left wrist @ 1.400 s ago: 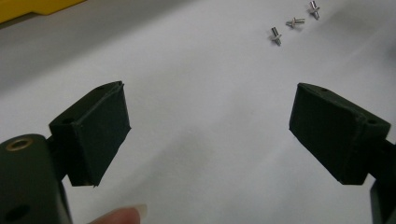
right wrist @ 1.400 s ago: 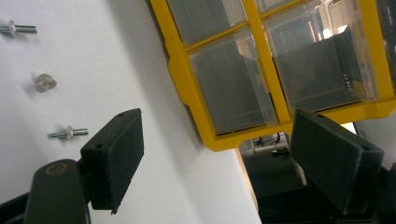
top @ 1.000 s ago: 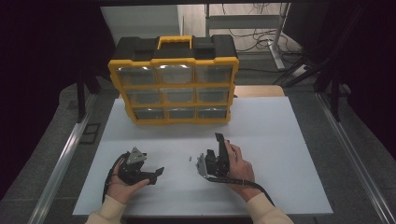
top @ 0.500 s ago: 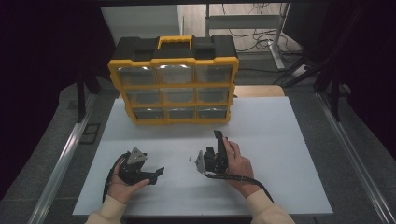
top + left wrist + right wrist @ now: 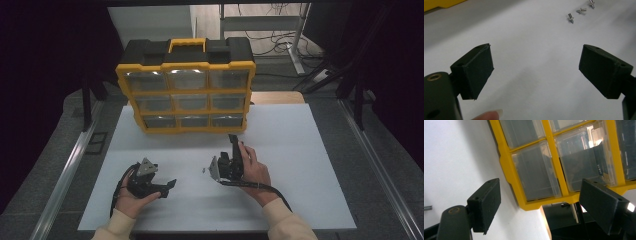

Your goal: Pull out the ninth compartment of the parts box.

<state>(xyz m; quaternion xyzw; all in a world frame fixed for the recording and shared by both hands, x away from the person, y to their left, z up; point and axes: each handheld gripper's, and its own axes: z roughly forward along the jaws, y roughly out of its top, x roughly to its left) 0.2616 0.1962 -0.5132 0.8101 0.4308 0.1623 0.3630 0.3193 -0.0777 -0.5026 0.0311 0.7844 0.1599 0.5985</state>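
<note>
A yellow and black organizer case (image 5: 186, 90) with clear drawers stands upright at the back of the white table (image 5: 300, 150). My right gripper (image 5: 235, 143) is held in front of it, jaws pointing at the case and open with nothing between them. In the right gripper view the case's lower drawers (image 5: 536, 177) lie just beyond the open right gripper (image 5: 540, 192). My left gripper (image 5: 167, 189) rests low at the front left, open and empty, pointing right. In the left gripper view, three small metal screws (image 5: 571, 18) lie on the table ahead of the open left gripper (image 5: 535, 58).
Small screws (image 5: 204, 170) lie on the table between the two hands. Metal rails (image 5: 70, 170) run along both sides of the table. Dark floor, cables and a table leg show behind the case.
My right gripper has moved slightly forward toward the case. The left gripper has stayed where it was.
</note>
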